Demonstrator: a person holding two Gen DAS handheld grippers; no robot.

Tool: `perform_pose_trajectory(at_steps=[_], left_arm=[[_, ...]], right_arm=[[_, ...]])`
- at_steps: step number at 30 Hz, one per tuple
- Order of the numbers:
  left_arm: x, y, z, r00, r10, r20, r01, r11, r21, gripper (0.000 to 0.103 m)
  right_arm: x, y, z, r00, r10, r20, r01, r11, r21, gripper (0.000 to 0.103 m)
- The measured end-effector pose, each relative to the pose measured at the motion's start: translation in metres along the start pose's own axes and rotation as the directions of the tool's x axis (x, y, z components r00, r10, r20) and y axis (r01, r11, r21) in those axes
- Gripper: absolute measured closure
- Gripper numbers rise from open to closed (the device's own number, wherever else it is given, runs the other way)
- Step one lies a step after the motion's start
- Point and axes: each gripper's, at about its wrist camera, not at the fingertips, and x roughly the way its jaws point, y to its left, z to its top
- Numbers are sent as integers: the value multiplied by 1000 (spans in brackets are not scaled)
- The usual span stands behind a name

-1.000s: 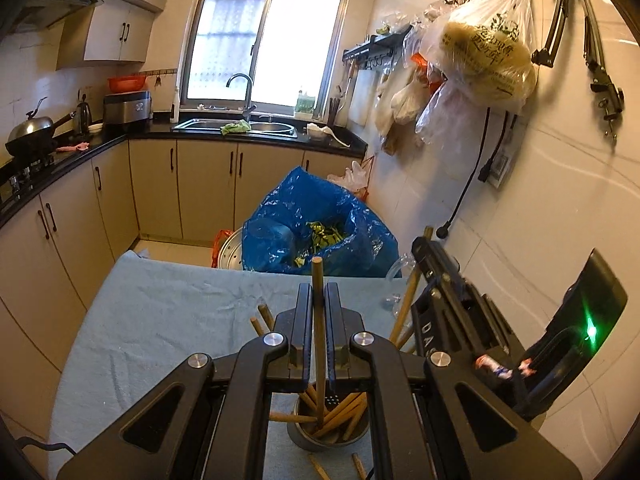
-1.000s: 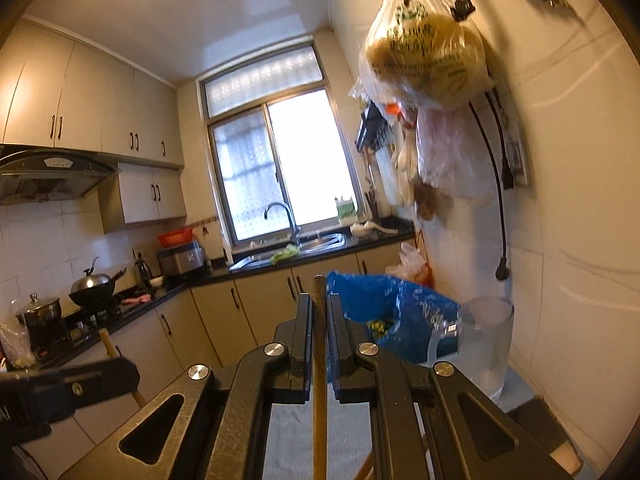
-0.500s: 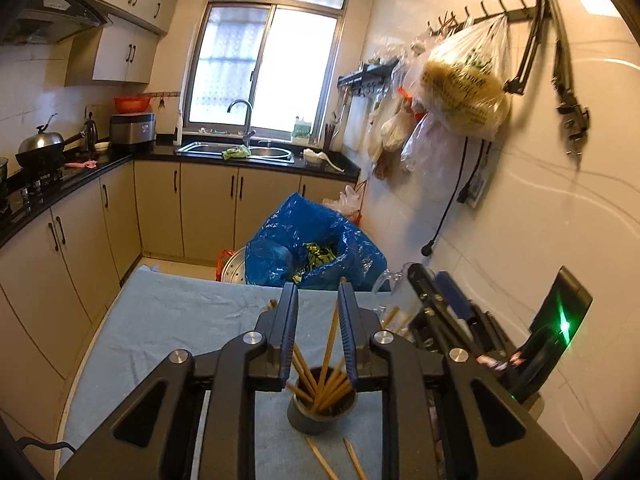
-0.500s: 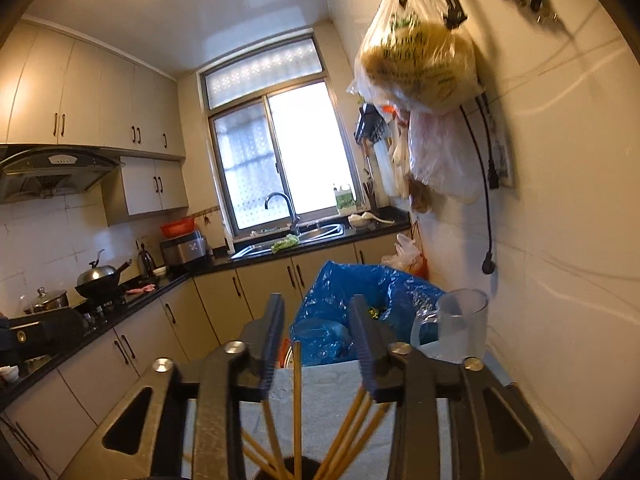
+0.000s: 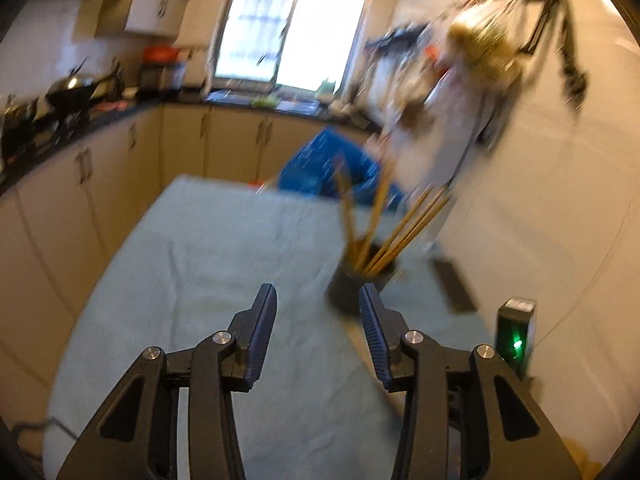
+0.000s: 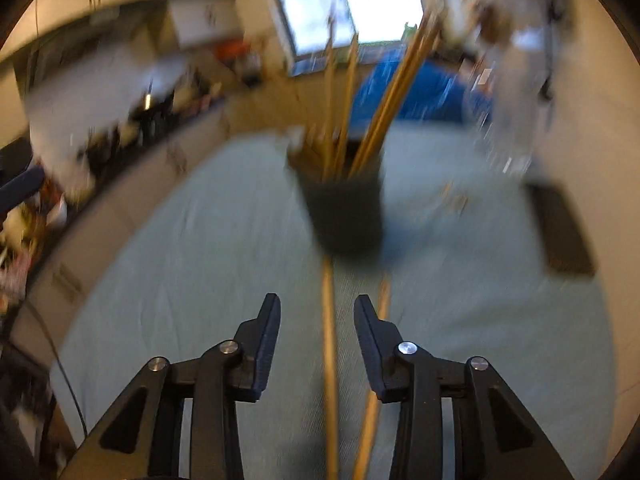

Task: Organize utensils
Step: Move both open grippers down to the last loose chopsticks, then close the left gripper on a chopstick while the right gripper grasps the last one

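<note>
A dark cup (image 5: 350, 286) stands on the grey-blue cloth, with several wooden chopsticks (image 5: 380, 232) fanned out of it. My left gripper (image 5: 316, 300) hovers just in front and to the left of the cup. Its jaws are opening and nothing is between them. In the right wrist view the cup (image 6: 344, 208) and its chopsticks (image 6: 352, 92) are straight ahead. My right gripper (image 6: 317, 308) is open, low over the cloth. One loose chopstick (image 6: 329, 340) lies on the cloth in line with the gap, unpinched. A second chopstick (image 6: 382, 300) lies beside the right finger. Both views are motion-blurred.
A flat black object (image 6: 560, 232) lies on the cloth to the right of the cup, near the wall. A small black device with a green light (image 5: 516, 332) stands at the right. A blue bag (image 5: 332, 172) sits beyond the table's far edge. Cabinets run along the left.
Both grippers held a chopstick over the cup, opened and let it drop in. Both have since pulled back and down, and the right one has tilted towards the cloth.
</note>
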Motion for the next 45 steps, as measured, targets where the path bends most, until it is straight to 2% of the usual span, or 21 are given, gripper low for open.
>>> perform_pose_trajectory(at_steps=[5,9,11,13,17,20,23,24,26,28,32,34,36,42,45], left_arm=[[30,23,-36,989,85,-117,-87,996,-8,62],[43,38,-50,981,105,-164,-110,994,-25,62],[45,44,-55,980,108,-168,-116,993,-34,62],[46,50,-58,978,112,-174,-122,991,-46,62],[56,63,-56,974,119,-195,-136,988,-78,62],[56,71,-57,970,138,-201,-158,983,-87,62],[54,76,-59,968,149,-204,-170,981,-92,62],[54,77,-59,967,151,-206,-173,981,-91,62],[54,77,-59,965,156,-211,-177,981,-81,62],[57,76,-59,963,151,-223,-171,982,-74,62],[66,62,-57,962,103,-253,-120,991,-52,62],[73,46,-56,957,77,-278,-84,996,-14,61],[81,27,-57,953,62,-297,-54,998,32,60],[117,-38,-68,931,47,-361,35,975,219,58],[131,-57,-75,922,64,-382,44,963,267,58]], right_arm=[[27,0,-20,990,-91,-109,88,995,-38,62],[35,0,-30,979,-136,-151,129,990,-57,63],[35,6,-32,969,-188,-158,176,981,-86,73],[33,11,-37,959,-215,-186,206,976,-65,82],[28,20,-41,958,-147,-248,156,988,17,86],[28,33,-43,957,-22,-289,43,997,66,86],[32,49,-44,948,89,-307,-78,996,48,81],[30,52,-43,950,87,-300,-83,996,25,79],[22,49,-42,959,67,-274,-70,998,1,69],[10,34,-37,970,54,-236,-51,999,17,65],[-6,-12,-28,982,-47,-186,62,995,80,62],[-9,-30,-25,980,-114,-165,129,988,86,62],[-8,-43,-23,975,-147,-169,162,983,81,62],[16,-47,-12,974,-122,-191,131,991,35,62],[31,-37,-11,969,-146,-202,146,989,-15,62]])
